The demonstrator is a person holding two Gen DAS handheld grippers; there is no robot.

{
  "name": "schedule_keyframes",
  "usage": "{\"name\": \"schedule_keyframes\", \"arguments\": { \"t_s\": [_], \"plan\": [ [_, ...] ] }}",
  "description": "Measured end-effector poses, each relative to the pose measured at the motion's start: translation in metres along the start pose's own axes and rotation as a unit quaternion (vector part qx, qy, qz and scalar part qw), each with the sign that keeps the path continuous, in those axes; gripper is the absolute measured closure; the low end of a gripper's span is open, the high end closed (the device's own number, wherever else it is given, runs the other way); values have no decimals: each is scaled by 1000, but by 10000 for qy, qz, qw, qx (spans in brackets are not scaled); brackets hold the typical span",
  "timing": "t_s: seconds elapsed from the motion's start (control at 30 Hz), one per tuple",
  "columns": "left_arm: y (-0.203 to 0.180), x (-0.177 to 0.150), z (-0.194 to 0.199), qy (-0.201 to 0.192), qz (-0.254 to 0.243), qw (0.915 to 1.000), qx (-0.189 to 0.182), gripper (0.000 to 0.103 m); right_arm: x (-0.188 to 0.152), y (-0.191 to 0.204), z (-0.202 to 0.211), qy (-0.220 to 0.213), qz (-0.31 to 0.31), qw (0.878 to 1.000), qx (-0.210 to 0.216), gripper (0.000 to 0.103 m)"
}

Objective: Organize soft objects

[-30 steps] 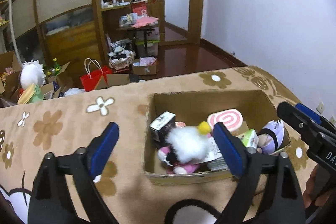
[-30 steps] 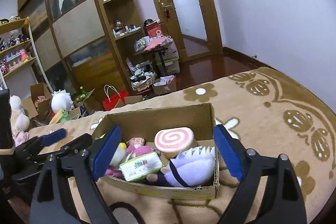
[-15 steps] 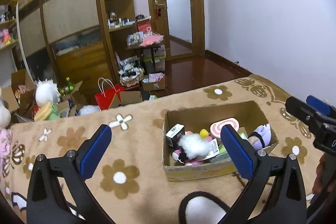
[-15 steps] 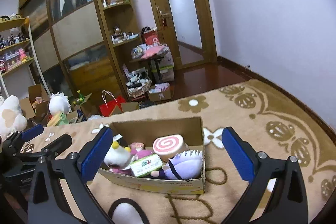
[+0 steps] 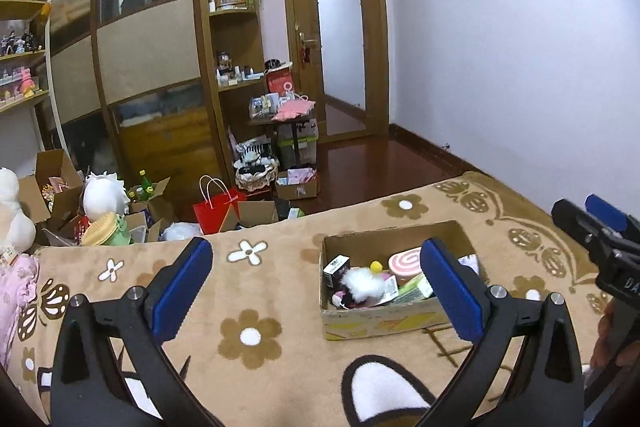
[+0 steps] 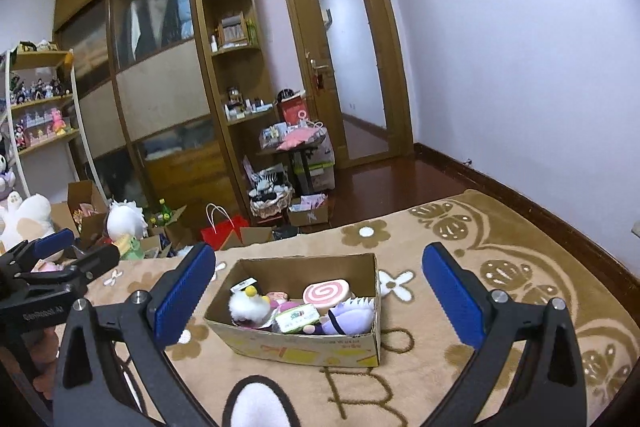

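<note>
Both grippers, left gripper (image 5: 316,289) and right gripper (image 6: 318,293), gape wide, empty. Plush toys (image 6: 248,307) inside cardboard box (image 6: 300,345): light, squashy; pinch mid-body.

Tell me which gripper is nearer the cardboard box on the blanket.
Roughly equal; I cannot pick one. The left gripper hangs back from the cardboard box toward its left side, the right gripper back toward its right side. Both are open, empty and clear of it.
</note>
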State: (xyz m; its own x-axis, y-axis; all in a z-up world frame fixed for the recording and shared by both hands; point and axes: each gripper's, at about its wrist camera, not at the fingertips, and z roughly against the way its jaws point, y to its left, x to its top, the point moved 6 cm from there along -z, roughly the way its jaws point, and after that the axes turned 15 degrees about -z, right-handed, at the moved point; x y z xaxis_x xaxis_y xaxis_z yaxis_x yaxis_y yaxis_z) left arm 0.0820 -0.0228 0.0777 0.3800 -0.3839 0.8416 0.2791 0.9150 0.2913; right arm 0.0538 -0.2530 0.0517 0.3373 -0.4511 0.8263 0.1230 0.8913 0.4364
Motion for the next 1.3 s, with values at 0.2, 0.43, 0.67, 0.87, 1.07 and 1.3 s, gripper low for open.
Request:
{"name": "schedule_keyframes", "arguments": {
  "t_s": [0.2, 0.43, 0.67, 0.87, 1.07, 1.3],
  "plan": [
    [-1, -3, 27, -129, -347, 9992, 174, 0, -3, 5, 22, -130, 149, 9998, -16, 0],
    [9, -21, 25, -168, -92, 9998, 78, 0, -10, 0, 38, -321, 39, 9995, 34, 0],
    [18, -36, 16, -349, 119, 9993, -25, 0, -22, -11, 30, -313, -14, 9995, 22, 0],
    [12, -44, 3, -324, -2, 9995, -62, 0, -34, -18, 17, -194, 68, 9998, -87, 0],
    [8, -52, -16, -202, -3, 9996, -177, 0, -46, -25, 4, -19, 107, 9997, -198, 0],
    [2, -63, -33, -46, -47, 9996, -276, 1, -56, -33, -7, 109, 78, 9996, -268, 0]
  ]
}}
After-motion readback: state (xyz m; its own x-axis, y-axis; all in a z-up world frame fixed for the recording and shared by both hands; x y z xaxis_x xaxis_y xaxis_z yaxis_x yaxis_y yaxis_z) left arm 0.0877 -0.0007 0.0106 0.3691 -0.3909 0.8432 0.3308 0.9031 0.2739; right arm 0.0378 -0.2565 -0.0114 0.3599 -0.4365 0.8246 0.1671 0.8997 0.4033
